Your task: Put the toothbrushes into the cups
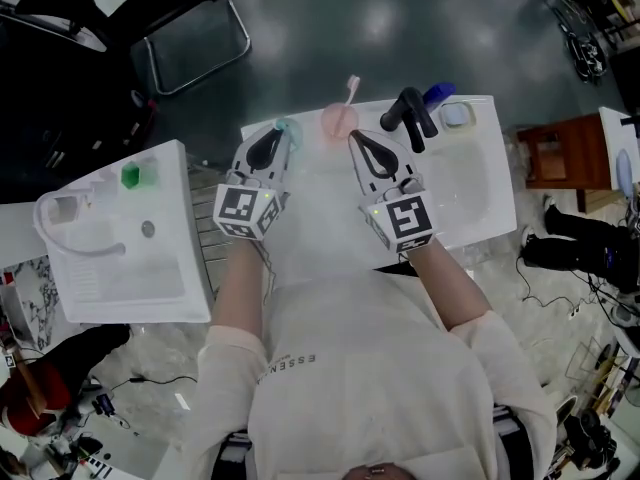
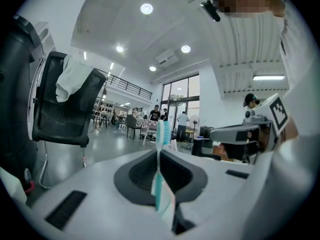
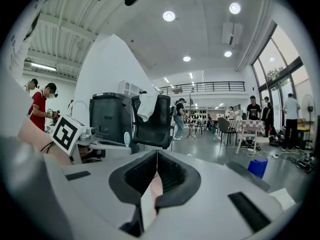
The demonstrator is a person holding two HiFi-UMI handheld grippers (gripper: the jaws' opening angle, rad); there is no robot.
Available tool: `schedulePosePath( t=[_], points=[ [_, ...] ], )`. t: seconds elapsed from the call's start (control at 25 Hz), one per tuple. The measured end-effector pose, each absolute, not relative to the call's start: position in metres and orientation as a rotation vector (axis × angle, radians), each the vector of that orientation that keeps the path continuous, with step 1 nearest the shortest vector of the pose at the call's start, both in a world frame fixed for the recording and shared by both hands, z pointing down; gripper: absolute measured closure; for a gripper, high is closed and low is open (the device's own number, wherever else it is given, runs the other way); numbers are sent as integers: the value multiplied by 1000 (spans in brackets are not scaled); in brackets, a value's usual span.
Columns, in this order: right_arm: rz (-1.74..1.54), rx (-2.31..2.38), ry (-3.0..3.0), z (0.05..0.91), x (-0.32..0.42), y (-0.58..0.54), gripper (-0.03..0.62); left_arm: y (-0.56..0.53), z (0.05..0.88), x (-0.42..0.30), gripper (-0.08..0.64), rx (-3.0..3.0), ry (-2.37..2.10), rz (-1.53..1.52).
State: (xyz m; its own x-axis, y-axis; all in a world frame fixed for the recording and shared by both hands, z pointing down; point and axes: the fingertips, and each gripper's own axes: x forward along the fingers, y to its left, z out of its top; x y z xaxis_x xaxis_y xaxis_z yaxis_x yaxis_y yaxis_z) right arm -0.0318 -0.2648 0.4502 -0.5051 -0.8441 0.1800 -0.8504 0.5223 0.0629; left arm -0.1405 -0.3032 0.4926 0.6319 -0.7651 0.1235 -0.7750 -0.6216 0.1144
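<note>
My left gripper is shut on a teal toothbrush, which stands upright between its jaws with the bristle head on top. In the head view a teal shape sits at that gripper's tip; brush or cup, I cannot tell. A pink cup stands at the far edge of the white sink top, and a pink toothbrush sticks out of it. My right gripper is just right of the cup with its jaws shut. A pink patch shows low behind those jaws.
A black faucet, a blue object and a small white dish sit at the back right of the sink top. A second white sink with a green cup stands left. A black chair is behind.
</note>
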Motion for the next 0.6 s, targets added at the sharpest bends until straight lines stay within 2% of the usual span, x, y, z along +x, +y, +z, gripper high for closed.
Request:
schedulePosePath(
  t=[0.6],
  points=[
    [64,1450,-2509,466,-26,-262,575,-307,523,-142,541,2601,-1267,82]
  ],
)
